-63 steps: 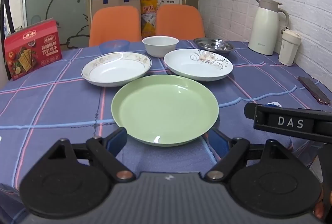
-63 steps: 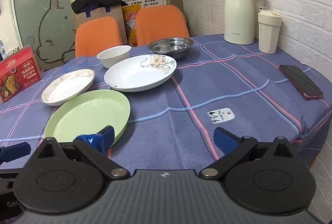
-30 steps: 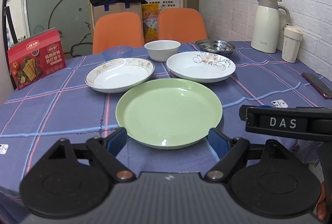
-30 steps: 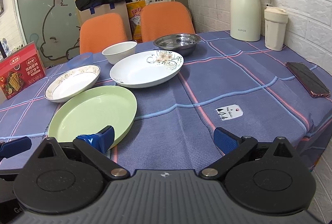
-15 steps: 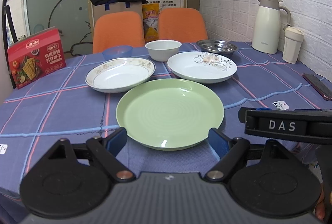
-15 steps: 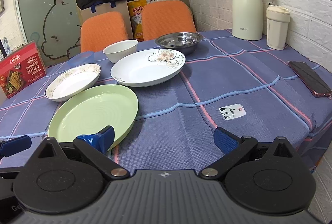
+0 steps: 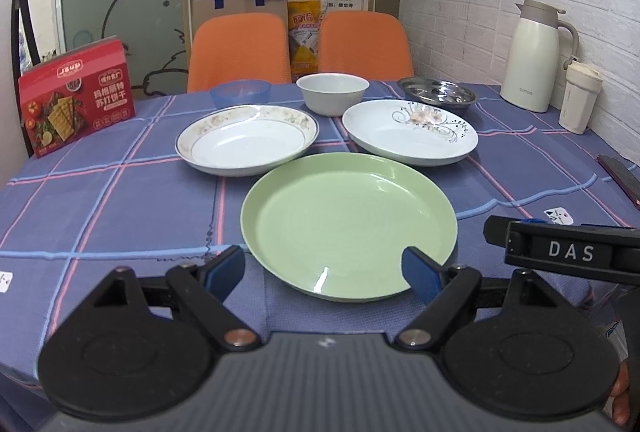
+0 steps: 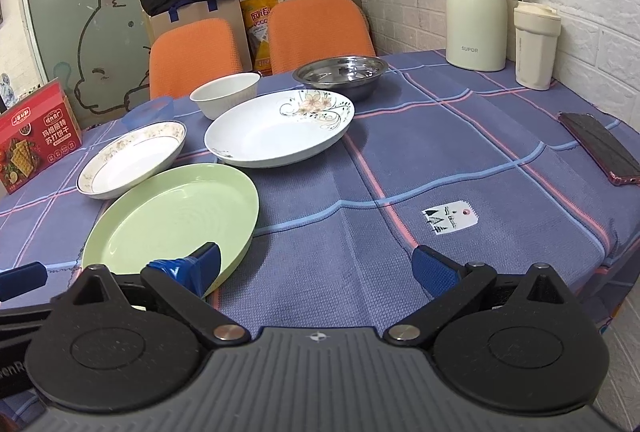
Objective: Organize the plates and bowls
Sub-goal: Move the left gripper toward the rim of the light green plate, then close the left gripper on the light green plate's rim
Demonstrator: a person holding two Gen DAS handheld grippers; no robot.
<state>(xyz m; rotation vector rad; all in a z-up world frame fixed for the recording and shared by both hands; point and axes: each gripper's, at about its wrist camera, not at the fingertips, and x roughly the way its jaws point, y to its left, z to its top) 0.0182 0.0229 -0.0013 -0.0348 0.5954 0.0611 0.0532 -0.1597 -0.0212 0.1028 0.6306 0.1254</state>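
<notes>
Hovering with jaws spread and empty, the left gripper (image 7: 324, 270) and right gripper (image 8: 316, 268) face a green plate (image 7: 348, 224) on the checked tablecloth (image 8: 440, 172).

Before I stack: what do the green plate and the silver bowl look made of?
Green plate: probably melamine or plastic; uniform pastel colour, soft glossy highlights, though glazed ceramic is possible. Silver bowl: stainless steel by its look, with a mirror-like grey reflective surface.
</notes>
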